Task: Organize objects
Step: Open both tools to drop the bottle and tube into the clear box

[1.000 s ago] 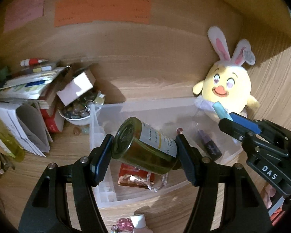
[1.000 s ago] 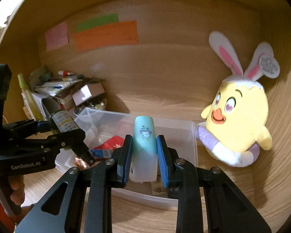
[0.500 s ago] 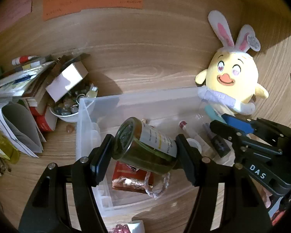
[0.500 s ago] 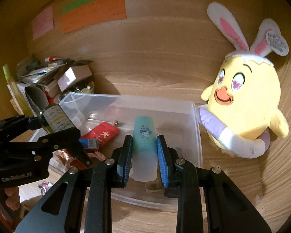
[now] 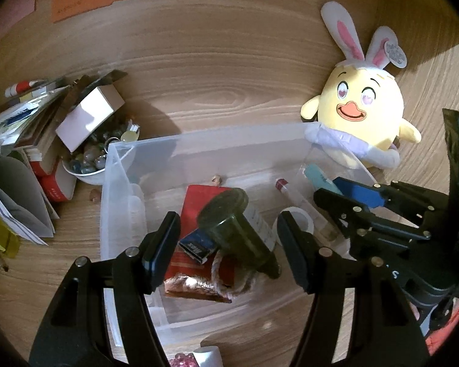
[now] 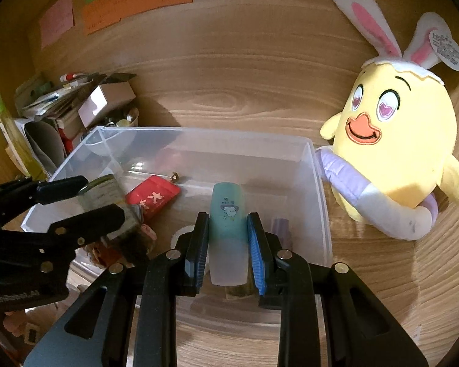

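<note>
1. A clear plastic bin (image 6: 318,183) sits on a wooden surface (image 5: 229,70), with a yellow plush chick (image 6: 394,159) leaning just beside its right wall.
2. The left tool (image 5: 228,244) stands half spread over the bin. A dark glass jar (image 5: 238,229) lies tilted between its fingers, cap upward, on a red packet (image 5: 199,202); whether the pads still press it I cannot tell.
3. The right tool (image 6: 228,243) is clenched on a pale teal tube (image 6: 228,214), held over the bin's near right part.
4. The step in hand appears to be placing both things in the bin.
5. Next, the right tool likely needs to lower the tube to the bin floor, clear of the small bottles there, then let go.
</note>
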The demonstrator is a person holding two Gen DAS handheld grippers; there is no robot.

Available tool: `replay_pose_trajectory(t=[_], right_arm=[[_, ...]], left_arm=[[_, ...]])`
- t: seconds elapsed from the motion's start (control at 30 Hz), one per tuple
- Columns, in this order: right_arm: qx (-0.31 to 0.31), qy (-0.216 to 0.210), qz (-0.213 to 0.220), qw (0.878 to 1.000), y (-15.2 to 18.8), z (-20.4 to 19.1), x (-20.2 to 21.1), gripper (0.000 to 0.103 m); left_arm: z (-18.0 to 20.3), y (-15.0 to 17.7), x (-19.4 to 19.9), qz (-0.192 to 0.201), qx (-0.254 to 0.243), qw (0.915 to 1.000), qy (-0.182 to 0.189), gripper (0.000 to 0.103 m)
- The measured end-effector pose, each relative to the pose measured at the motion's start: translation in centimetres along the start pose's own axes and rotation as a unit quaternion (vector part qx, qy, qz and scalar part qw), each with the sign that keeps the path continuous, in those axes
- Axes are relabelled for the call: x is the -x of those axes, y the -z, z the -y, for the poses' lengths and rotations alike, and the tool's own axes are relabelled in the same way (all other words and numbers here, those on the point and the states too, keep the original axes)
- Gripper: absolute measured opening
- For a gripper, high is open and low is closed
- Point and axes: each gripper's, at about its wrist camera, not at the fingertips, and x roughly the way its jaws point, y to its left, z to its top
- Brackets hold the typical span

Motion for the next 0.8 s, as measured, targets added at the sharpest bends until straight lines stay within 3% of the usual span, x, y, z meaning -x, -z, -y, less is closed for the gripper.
replay_pose_trajectory(t=[0.33,0.53,0.7,0.8], right_arm=[[0.005,0.001,-0.016,1.000,0.2,-0.3,-0.6,0.023],[0.003,-0.002,0.001,1.000,-0.1,-0.2,0.6,0.047],[0.012,-0.004,0.019,1.000,-0.3,-0.9,2.3,0.049],[0.018,-0.008,0.028,0.999,-0.3,-1.3,3.2,0.057]], left_arm=[[0.0,-0.1,1.8,0.015,0.004,0.9999,0.007,0.073],[-0.2,-0.2,4.1,0.035,0.005,0.9994,0.005,0.081],[-0.4,-0.1,5.9,0.054,0.007,0.9985,0.005,0.091],[-0.5,0.1,6.8,0.062,0.004,0.9980,0.006,0.092]])
